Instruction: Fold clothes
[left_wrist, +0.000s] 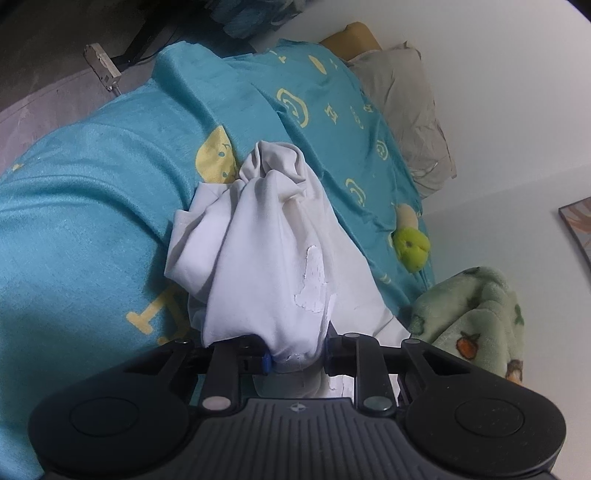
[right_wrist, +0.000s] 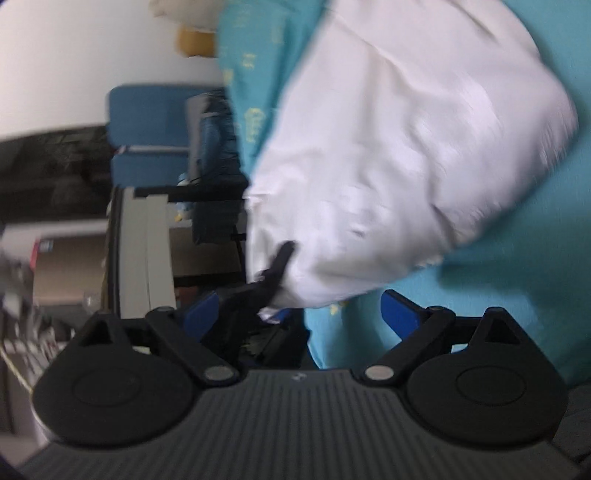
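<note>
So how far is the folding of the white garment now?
Done: nothing folded shows yet. In hand: the left hand-held gripper is shut on the white garment, which hangs bunched over the teal blanket. The right hand-held gripper is open, holding nothing. Left: spreading it flat and every fold.
</note>
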